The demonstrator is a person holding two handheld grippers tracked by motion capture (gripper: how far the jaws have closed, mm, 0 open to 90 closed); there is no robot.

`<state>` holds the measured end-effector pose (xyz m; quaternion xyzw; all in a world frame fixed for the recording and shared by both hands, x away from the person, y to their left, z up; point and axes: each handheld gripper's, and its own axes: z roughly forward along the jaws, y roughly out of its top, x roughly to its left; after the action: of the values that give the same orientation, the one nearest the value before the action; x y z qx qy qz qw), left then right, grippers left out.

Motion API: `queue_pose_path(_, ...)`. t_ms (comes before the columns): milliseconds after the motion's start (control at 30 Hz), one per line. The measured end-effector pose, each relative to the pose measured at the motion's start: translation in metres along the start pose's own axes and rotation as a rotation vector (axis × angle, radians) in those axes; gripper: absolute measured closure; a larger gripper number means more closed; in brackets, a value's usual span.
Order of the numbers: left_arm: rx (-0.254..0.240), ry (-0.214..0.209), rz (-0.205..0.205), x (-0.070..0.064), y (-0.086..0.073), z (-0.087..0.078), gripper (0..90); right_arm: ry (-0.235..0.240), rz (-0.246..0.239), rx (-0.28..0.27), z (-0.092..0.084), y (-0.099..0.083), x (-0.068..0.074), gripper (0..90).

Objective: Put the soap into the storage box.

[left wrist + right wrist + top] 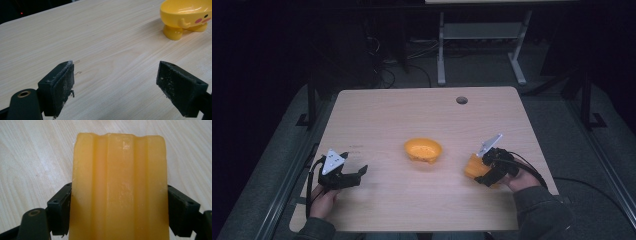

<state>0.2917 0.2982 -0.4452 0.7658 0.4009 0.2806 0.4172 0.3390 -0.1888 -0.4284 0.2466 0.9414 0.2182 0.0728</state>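
My right hand-held gripper point(117, 207) is clamped on the ridged orange soap bar point(118, 185), both jaws pressed to its sides, low over the tabletop point(412, 200). My left hand-held gripper point(115, 85) stands wide apart with nothing between its jaws; the yellow soap dish point(186, 17) sits ahead and to its right.

The high view looked down from above my side onto the whole table point(377, 107). My left gripper view sat low, facing across the tabletop toward the yellow duck-faced dish point(186, 17), also seen from above. My right gripper view pressed close against an orange ridged block point(120, 187).
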Motion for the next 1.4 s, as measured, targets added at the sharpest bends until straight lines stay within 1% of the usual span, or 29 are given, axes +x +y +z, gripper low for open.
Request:
queue_pose_path(100,-0.001,0.001,-0.002,0.000,0.000,0.000,14.0,0.002,-0.006,0.001,-0.001,0.003,0.000,20.4)
queue_pose_path(267,-0.002,0.001,-0.004,0.000,0.000,0.000,14.0,-0.001,-0.020,-0.016,-0.003,0.009,-0.001,20.4)
queue_pose_path(300,-0.002,0.001,-0.004,0.000,0.000,0.000,14.0,0.006,-0.014,-0.022,-0.004,0.011,-0.001,20.4)
queue_pose_path(433,-0.004,0.002,-0.003,0.001,0.000,0.000,14.0,0.006,-0.033,-0.019,-0.004,0.017,0.000,20.4)
queue_pose_path(600,-0.010,0.003,-0.007,0.001,0.000,-0.001,14.0,-0.005,-0.045,-0.028,-0.005,0.025,0.000,20.5)
queue_pose_path(700,-0.010,0.004,-0.011,0.002,0.000,-0.001,14.0,-0.003,-0.037,-0.047,-0.006,0.029,-0.001,20.6)
queue_pose_path(867,-0.010,0.004,-0.012,0.002,0.000,-0.001,14.0,-0.011,-0.043,-0.045,-0.006,0.036,-0.002,20.6)
queue_pose_path(967,-0.011,0.004,-0.011,0.002,0.000,-0.001,14.0,-0.008,-0.056,-0.048,-0.007,0.041,-0.002,20.5)
queue_pose_path(1000,-0.010,0.004,-0.012,0.002,0.000,-0.001,14.0,-0.007,-0.071,-0.047,-0.008,0.045,-0.001,20.5)
queue_pose_path(1067,-0.010,0.004,-0.010,0.002,0.000,-0.002,14.0,-0.001,-0.065,-0.047,-0.008,0.047,-0.001,20.5)
queue_pose_path(1133,-0.010,0.004,-0.010,0.002,0.000,-0.002,14.0,-0.002,-0.082,-0.043,-0.008,0.050,-0.001,20.5)
queue_pose_path(1300,-0.011,0.003,-0.010,0.002,0.000,-0.001,14.0,-0.001,-0.099,-0.039,-0.009,0.058,-0.002,20.5)
queue_pose_path(1400,-0.011,0.003,-0.013,0.002,0.000,-0.001,14.0,0.007,-0.103,-0.049,-0.008,0.062,-0.003,20.5)
